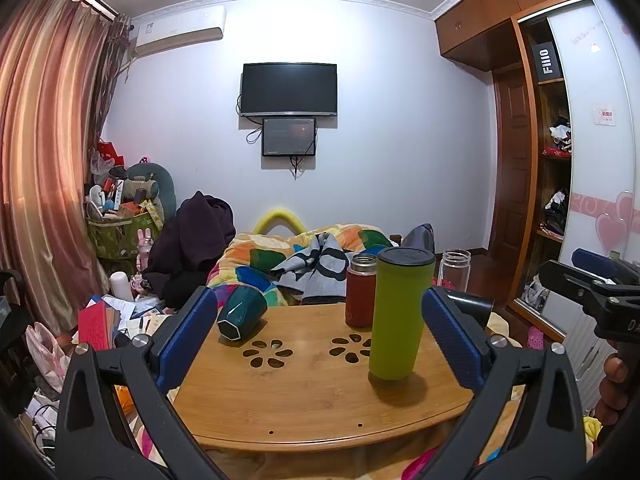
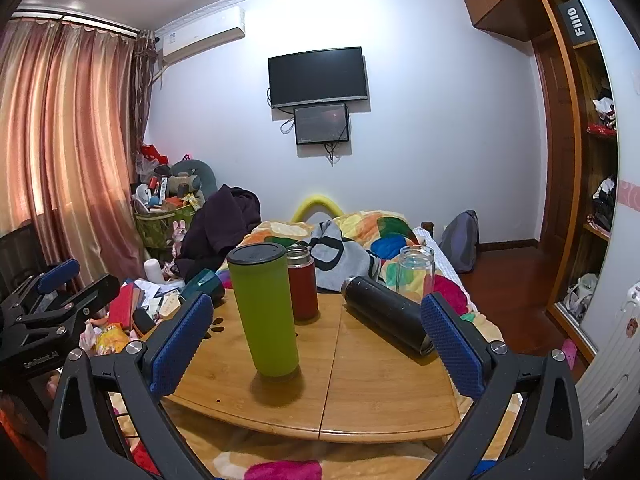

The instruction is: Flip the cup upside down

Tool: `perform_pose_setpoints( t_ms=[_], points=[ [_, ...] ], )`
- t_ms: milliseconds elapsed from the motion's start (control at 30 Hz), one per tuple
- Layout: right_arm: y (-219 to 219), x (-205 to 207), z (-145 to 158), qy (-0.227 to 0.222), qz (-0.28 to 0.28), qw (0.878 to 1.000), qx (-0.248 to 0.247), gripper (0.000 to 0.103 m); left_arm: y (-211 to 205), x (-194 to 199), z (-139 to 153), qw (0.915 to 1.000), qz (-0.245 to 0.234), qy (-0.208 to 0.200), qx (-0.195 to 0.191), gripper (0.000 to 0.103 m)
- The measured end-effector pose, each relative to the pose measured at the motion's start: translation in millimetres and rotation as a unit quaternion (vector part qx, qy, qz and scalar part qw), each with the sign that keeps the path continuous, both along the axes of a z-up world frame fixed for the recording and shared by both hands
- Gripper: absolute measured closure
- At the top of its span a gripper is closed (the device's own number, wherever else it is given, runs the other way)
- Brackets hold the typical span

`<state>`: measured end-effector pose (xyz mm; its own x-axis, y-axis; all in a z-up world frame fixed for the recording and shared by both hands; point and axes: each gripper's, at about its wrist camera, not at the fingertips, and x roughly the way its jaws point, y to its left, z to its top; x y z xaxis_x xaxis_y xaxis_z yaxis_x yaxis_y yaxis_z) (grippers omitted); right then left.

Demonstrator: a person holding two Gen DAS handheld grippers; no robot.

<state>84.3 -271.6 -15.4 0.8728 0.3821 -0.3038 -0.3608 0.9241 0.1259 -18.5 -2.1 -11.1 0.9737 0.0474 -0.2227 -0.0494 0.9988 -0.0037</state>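
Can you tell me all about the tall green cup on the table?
The tall lime-green cup is a smooth, matte tumbler, a little narrower toward its base, with a flat dark round lid on top. It stands upright on the bamboo table, near the front. The red steel-rimmed flask stands just behind it; whether they touch is unclear. Nothing grips it.

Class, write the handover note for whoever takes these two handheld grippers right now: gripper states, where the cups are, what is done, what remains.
Left gripper: open, empty, short of the table.
Right gripper: open, empty, also held back.
Tall green tumbler with black lid: upright mid bamboo table, nearest both.
Dark teal faceted cup: on its side, table's left.
Red flask, clear glass jar: upright behind.
Black bottle: lying on the right.
Done: nothing gripped.
Left: grasp the cup, invert it.
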Motion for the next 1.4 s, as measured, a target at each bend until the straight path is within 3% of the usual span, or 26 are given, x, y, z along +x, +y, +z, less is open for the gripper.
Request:
perform_pose_setpoints(
  t_ms=[1400],
  points=[
    [2.8,-3.4,3.4,-0.008,-0.003,1.0,-0.004,0.0,5.0,2.0,-0.6,0.9999,0.002,0.005,-0.011,0.0]
  ],
)
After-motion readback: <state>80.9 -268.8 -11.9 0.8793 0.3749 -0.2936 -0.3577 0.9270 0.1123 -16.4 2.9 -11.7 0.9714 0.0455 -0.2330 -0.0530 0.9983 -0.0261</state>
